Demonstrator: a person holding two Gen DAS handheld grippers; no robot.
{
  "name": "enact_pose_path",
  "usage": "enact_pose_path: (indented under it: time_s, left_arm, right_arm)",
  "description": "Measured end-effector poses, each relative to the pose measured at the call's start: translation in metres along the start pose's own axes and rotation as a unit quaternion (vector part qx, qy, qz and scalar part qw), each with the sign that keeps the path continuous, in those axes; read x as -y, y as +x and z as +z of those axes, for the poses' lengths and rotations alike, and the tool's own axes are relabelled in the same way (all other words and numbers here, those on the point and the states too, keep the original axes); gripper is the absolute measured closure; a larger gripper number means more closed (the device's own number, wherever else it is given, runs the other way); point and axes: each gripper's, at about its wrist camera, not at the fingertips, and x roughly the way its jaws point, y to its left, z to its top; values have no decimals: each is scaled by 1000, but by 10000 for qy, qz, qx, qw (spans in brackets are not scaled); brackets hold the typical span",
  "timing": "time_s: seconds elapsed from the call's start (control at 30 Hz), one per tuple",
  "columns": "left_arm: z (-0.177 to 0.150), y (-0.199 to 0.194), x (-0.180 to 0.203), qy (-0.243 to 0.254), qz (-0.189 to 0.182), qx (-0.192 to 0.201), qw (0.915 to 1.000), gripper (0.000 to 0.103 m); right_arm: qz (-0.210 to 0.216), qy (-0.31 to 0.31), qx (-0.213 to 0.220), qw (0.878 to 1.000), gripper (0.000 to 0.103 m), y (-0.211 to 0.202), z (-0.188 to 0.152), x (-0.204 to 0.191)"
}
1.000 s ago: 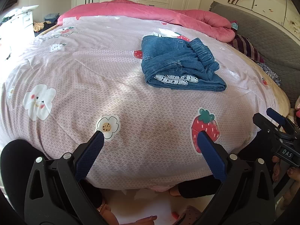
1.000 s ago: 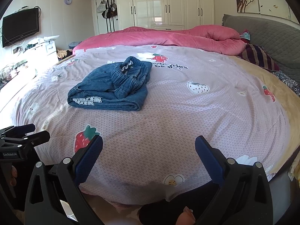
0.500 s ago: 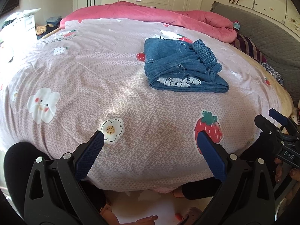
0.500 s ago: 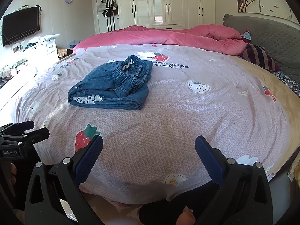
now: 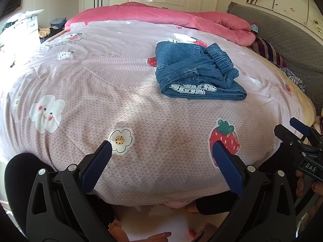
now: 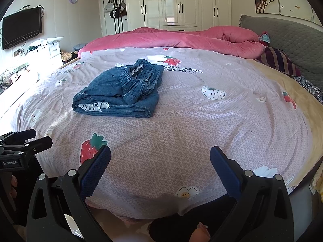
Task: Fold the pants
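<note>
Blue denim pants [image 5: 193, 70] lie folded in a compact bundle on the pink patterned bed cover [image 5: 101, 92], with the elastic waistband on top and white lace trim showing at the near edge. They also show in the right wrist view [image 6: 121, 92]. My left gripper [image 5: 160, 153] is open and empty, held back over the bed's near edge, well short of the pants. My right gripper [image 6: 160, 157] is open and empty, also over the near edge. Each gripper shows at the side of the other's view.
A rolled pink quilt [image 6: 181, 38] lies along the far side of the bed. A striped pillow [image 6: 280, 60] and a grey headboard [image 6: 292, 36] are at the right. White wardrobes [image 6: 181, 2] stand behind. The person's dark-clad legs are below the bed edge.
Both grippers have drifted slightly, so the pants sit a little lower in the left wrist view. The pants have not moved and both grippers stay open.
</note>
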Motion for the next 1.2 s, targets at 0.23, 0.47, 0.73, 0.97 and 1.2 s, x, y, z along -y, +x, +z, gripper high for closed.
enact_pose_path:
  time_s: [0.23, 0.47, 0.73, 0.97, 1.2]
  left_arm:
    - [1, 0, 0, -9, -20, -17, 10000, 10]
    - [1, 0, 1, -10, 6, -47, 10000, 10]
    - [2, 7, -3, -29, 284, -180, 9994, 10]
    - [14, 15, -22, -231, 132, -184, 9995, 10]
    - [94, 52, -134, -882, 988, -41, 9912, 10]
  right_arm:
    - [-29, -6, -2, 10000, 5, -1, 0, 1]
    - [-46, -12, -12, 10000, 5, 0, 0, 1]
    - [-181, 17, -48, 9998, 5, 7, -1, 9]
    - [-429, 301, -204, 9984, 5, 28, 9, 41]
    - [-1251, 888, -173, 9880, 5, 74, 72, 147]
